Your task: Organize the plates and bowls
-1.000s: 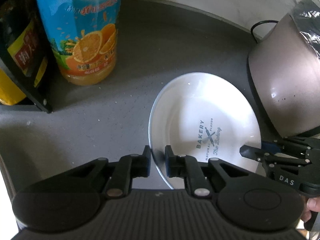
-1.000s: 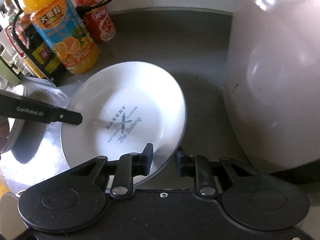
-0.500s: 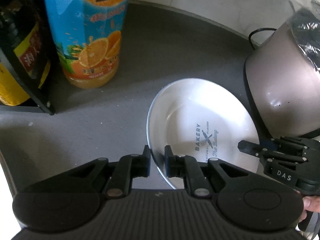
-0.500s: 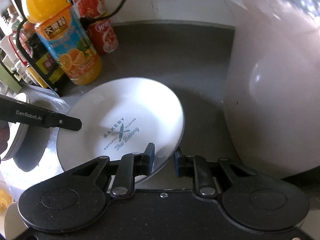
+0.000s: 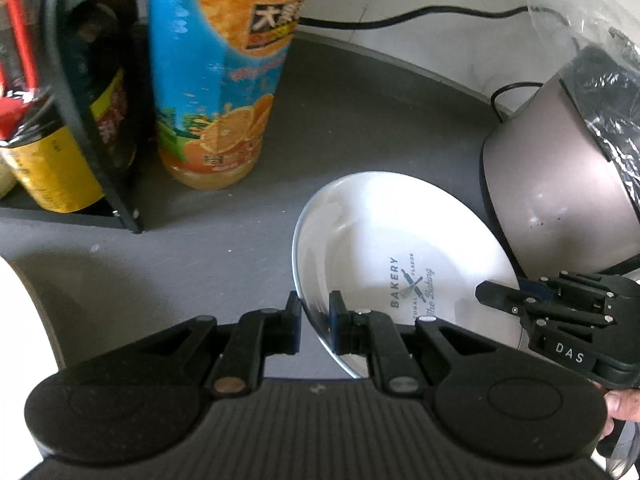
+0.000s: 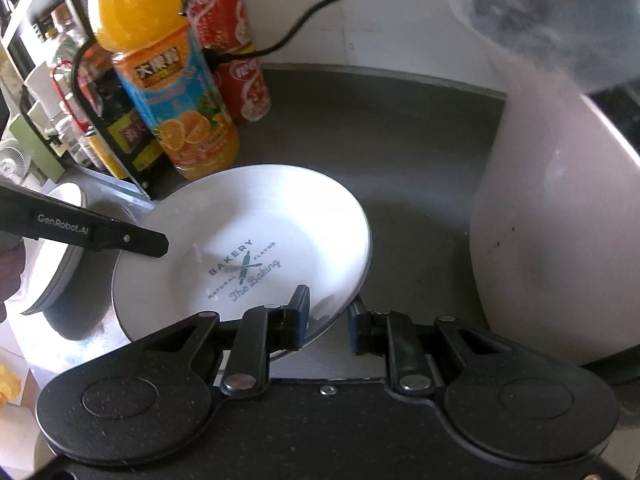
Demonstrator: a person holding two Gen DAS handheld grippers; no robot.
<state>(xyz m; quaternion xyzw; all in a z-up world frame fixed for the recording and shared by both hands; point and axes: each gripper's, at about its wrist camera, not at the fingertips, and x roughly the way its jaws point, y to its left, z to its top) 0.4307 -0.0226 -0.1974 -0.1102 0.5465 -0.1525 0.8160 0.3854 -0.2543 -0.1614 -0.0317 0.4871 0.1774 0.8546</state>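
Note:
A white plate (image 5: 380, 240) printed "BAKERY" hangs a little above the grey counter (image 5: 360, 120), held by both grippers. My left gripper (image 5: 314, 314) is shut on its left rim, one pad above and one below. At the opposite rim my right gripper (image 5: 504, 300) shows in the left wrist view, with a fingertip of a hand behind it. In the right wrist view the plate (image 6: 260, 216) fills the middle. My right gripper (image 6: 328, 318) is shut on its near right rim, and the left gripper (image 6: 160, 242) reaches onto its left edge.
An orange juice bottle (image 5: 220, 80) and a black rack of sauce bottles (image 5: 80, 120) stand close on the left, red cans (image 6: 240, 60) behind. A large pinkish cooker (image 6: 560, 220) crowds the right. A stack of white plates (image 6: 60, 248) sits at the left. A black cable (image 5: 400, 20) runs along the wall.
Both grippers have risen with the plate between them, away from the counter. The juice bottle looms larger in the left wrist view, and the stack of plates has come into the right wrist view.

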